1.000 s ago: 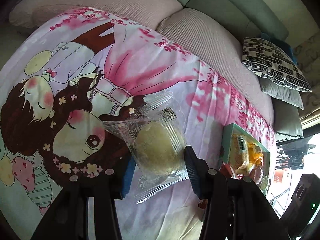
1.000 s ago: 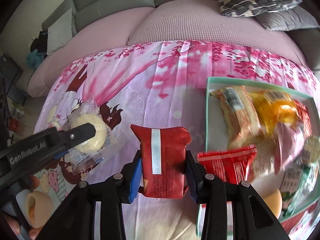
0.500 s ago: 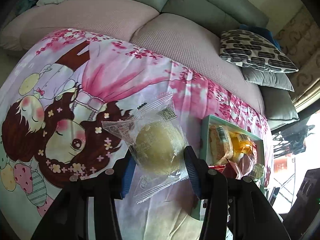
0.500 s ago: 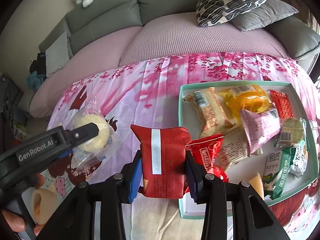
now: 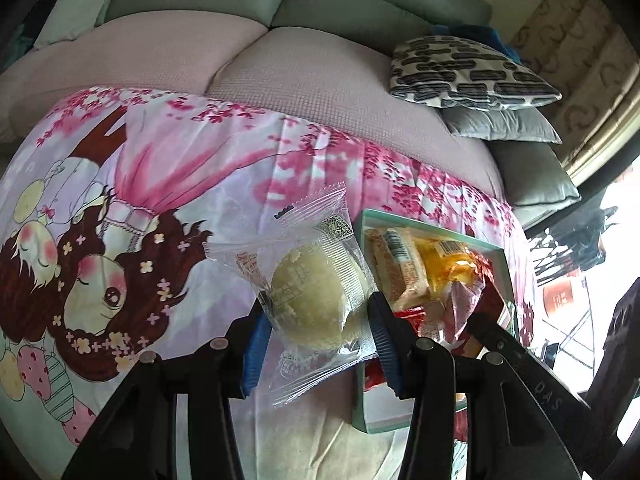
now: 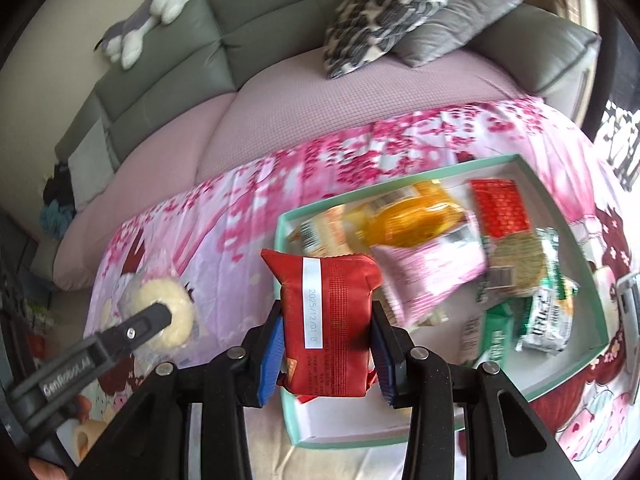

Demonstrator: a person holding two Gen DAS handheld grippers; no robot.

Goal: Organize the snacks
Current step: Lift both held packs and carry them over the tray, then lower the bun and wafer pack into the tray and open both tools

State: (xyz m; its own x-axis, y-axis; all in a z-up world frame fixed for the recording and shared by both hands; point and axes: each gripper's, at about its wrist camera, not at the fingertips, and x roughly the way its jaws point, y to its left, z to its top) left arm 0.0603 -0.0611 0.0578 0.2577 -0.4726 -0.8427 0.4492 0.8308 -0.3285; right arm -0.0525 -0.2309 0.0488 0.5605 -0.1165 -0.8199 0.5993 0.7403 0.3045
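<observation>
The left gripper (image 5: 316, 320) has its jaws clamped on a soft, crushable wrapped bun (image 5: 316, 300); the right gripper (image 6: 326, 344) squeezes a light red packet (image 6: 326, 320) above the box (image 6: 560, 376)'s near-left corner.

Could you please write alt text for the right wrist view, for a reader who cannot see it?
The right tool grips a red snack packet above the near corner of a teal tray filled with assorted snacks. The tray sits on a pink cartoon-print cloth before a grey sofa; at left, the left tool holds a wrapped pale bun.
</observation>
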